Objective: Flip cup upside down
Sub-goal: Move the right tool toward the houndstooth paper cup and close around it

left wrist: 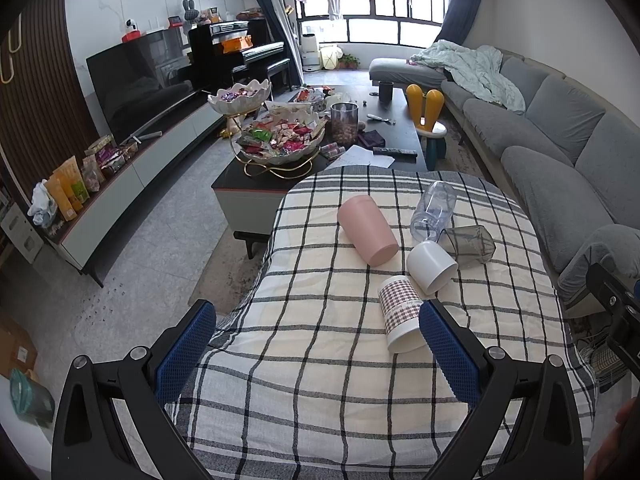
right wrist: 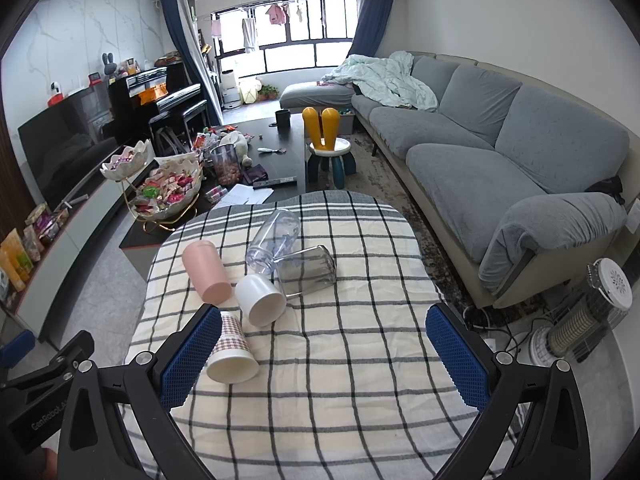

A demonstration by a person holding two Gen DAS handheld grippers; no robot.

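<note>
Several cups lie on their sides on a checked tablecloth [left wrist: 320, 360]: a pink cup [left wrist: 366, 230] [right wrist: 206, 272], a white cup [left wrist: 431, 266] [right wrist: 260, 300], a houndstooth paper cup [left wrist: 402, 314] [right wrist: 232, 350], a clear bluish cup [left wrist: 434, 210] [right wrist: 274, 242] and a smoky grey cup [left wrist: 468, 246] [right wrist: 306, 270]. My left gripper [left wrist: 318, 344] is open above the cloth, its right finger beside the paper cup. My right gripper [right wrist: 324, 354] is open, its left finger next to the paper cup. Both hold nothing.
A dark coffee table [left wrist: 256, 184] with snack bowls [left wrist: 280, 140] stands beyond the table. A grey sofa [right wrist: 500, 152] runs along the right. A heater [right wrist: 588, 320] stands on the floor at right. A TV [left wrist: 136, 84] is at left.
</note>
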